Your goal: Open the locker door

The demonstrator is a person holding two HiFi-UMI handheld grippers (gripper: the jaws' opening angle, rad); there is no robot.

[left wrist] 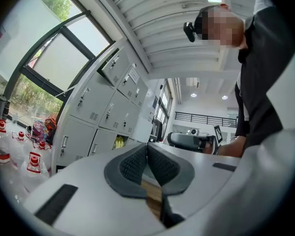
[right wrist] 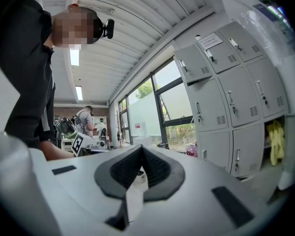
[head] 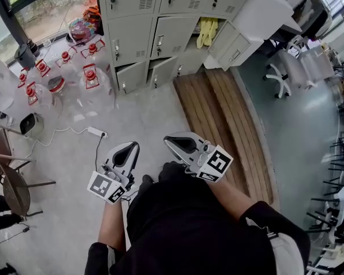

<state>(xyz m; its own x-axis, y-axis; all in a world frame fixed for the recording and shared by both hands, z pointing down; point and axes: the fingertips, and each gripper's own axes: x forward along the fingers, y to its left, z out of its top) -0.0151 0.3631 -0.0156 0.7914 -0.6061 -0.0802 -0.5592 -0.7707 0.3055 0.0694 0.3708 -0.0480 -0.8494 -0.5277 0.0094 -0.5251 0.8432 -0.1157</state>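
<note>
The grey lockers (head: pixel 155 16) stand at the far side of the floor, well ahead of both grippers, with their doors closed except one compartment that shows yellow gloves (head: pixel 206 32). My left gripper (head: pixel 128 149) is held low in front of the person, shut, with nothing between its pads. Beside it, my right gripper (head: pixel 175 141) is also shut and empty. In the left gripper view the lockers (left wrist: pixel 101 114) rise beyond the touching jaws of the left gripper (left wrist: pixel 147 146). In the right gripper view the lockers (right wrist: pixel 226 100) fill the right side behind the right gripper (right wrist: pixel 141 149).
Several clear water jugs with red caps (head: pixel 90 76) stand left of the lockers. A white power strip (head: pixel 96 132) and its cable lie on the floor. Wooden planks (head: pixel 218 119) run along the right, and a round chair (head: pixel 11 185) is at the left edge. People stand far off (right wrist: pixel 86 122).
</note>
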